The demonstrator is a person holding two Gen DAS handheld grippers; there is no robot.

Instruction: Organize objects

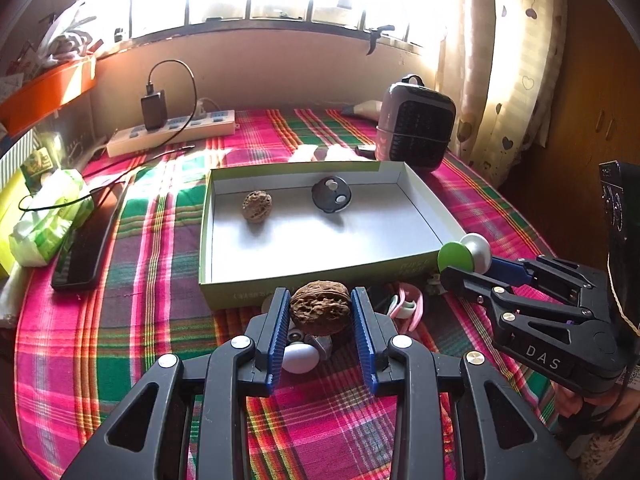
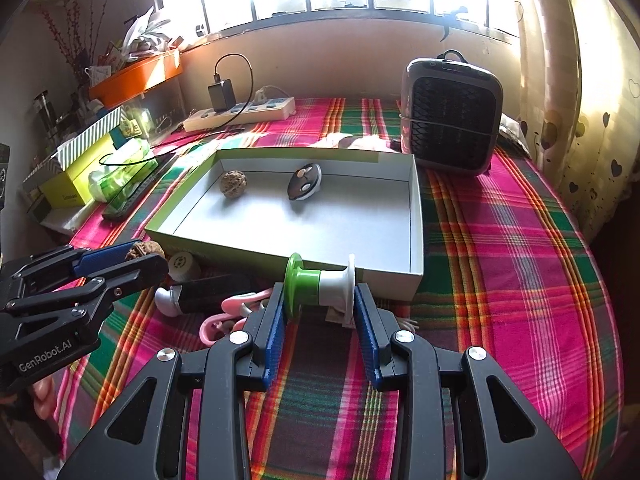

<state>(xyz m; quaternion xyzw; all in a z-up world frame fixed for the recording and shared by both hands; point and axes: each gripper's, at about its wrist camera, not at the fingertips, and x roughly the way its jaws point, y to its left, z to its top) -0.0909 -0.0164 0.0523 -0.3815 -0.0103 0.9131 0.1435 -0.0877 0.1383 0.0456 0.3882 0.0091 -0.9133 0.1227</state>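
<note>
My left gripper [image 1: 320, 307] is shut on a brown walnut [image 1: 320, 307], held just above the cloth before the near wall of the open white box [image 1: 304, 276]. My right gripper [image 2: 320, 298] is shut on a green and white spool [image 2: 320, 288] at the box's near right corner [image 2: 400, 280]. Inside the box lie a second walnut [image 1: 257, 206] and a dark round disc with two pale spots [image 1: 331, 194]. On the cloth near the grippers lie a pink clip [image 2: 230, 314], a black and silver tube [image 2: 200, 296] and a white rounded piece [image 1: 300, 358].
A plaid cloth [image 2: 500, 260] covers the table. A grey heater [image 2: 452, 116] stands behind the box at the right. A power strip with a charger [image 2: 240, 114] lies at the back. A phone [image 1: 86, 240], a tissue pack [image 1: 48, 220] and boxes crowd the left edge.
</note>
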